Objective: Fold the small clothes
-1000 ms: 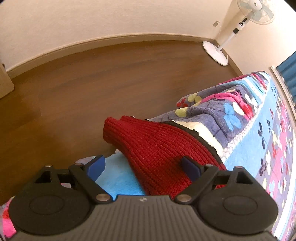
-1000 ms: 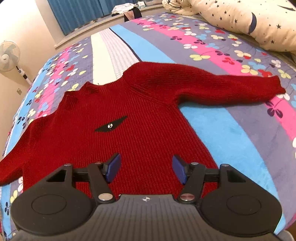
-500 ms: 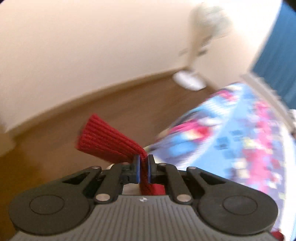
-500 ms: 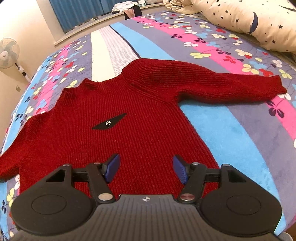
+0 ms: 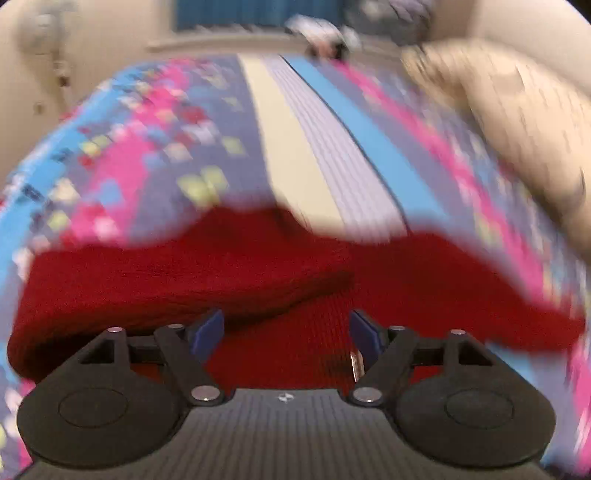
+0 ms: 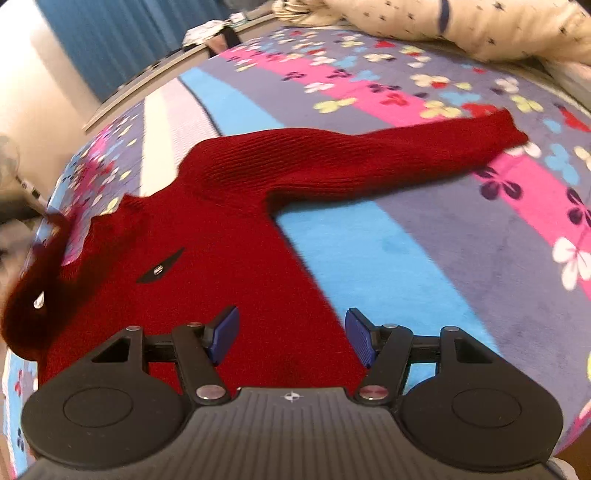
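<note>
A small red knitted sweater point(image 6: 229, 236) lies face up on the bed, with a black patch point(image 6: 159, 269) on its chest. Its right sleeve point(image 6: 406, 155) stretches out flat to the right. Its left sleeve point(image 5: 166, 280) is folded over onto the body, blurred in the left wrist view. My left gripper point(image 5: 286, 334) is open and empty just above the sweater's body. My right gripper point(image 6: 291, 339) is open and empty over the sweater's lower hem.
The bed has a striped floral cover point(image 6: 406, 251) in blue, pink and purple. A cream star-print pillow point(image 6: 480, 26) lies at the far right. A white fan point(image 5: 44, 29) stands by the wall on the left. Blue curtains point(image 6: 122, 37) hang behind the bed.
My left gripper shut on the left sleeve cuff at the bed's edge, swung it over onto the sweater's body and let go. My right gripper shifted slightly right.
</note>
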`<action>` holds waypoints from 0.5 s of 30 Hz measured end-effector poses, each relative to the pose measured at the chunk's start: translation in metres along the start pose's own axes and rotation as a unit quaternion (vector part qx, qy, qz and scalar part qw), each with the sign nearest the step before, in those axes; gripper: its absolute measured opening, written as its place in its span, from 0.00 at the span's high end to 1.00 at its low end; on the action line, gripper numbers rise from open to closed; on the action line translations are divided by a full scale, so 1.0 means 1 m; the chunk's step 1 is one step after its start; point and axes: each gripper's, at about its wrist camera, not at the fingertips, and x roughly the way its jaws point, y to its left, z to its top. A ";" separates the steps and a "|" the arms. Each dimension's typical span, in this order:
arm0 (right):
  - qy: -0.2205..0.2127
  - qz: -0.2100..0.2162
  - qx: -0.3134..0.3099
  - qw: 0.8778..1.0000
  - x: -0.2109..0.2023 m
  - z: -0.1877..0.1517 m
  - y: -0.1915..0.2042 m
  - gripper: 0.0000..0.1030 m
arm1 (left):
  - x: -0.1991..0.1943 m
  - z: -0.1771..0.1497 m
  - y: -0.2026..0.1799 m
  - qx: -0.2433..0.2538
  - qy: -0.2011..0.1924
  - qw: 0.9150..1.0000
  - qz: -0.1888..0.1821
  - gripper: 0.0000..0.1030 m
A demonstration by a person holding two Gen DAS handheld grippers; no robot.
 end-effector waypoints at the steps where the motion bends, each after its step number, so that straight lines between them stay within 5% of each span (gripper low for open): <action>1: -0.001 0.003 0.002 1.000 -0.001 0.001 -0.005 0.37 | 0.000 -0.015 0.000 0.012 0.005 1.000 0.001 0.22; 5: 0.001 0.020 -0.004 1.000 0.008 0.007 -0.008 0.37 | -0.017 -0.054 0.053 -0.031 0.019 0.999 0.028 0.17; 11: 0.035 0.113 0.001 0.993 0.061 0.035 0.046 0.36 | -0.040 -0.057 0.174 -0.085 0.024 0.982 0.169 0.17; 15: 0.063 0.150 -0.004 0.987 0.114 0.056 0.113 0.35 | -0.030 -0.043 0.229 -0.115 0.060 0.980 0.148 0.17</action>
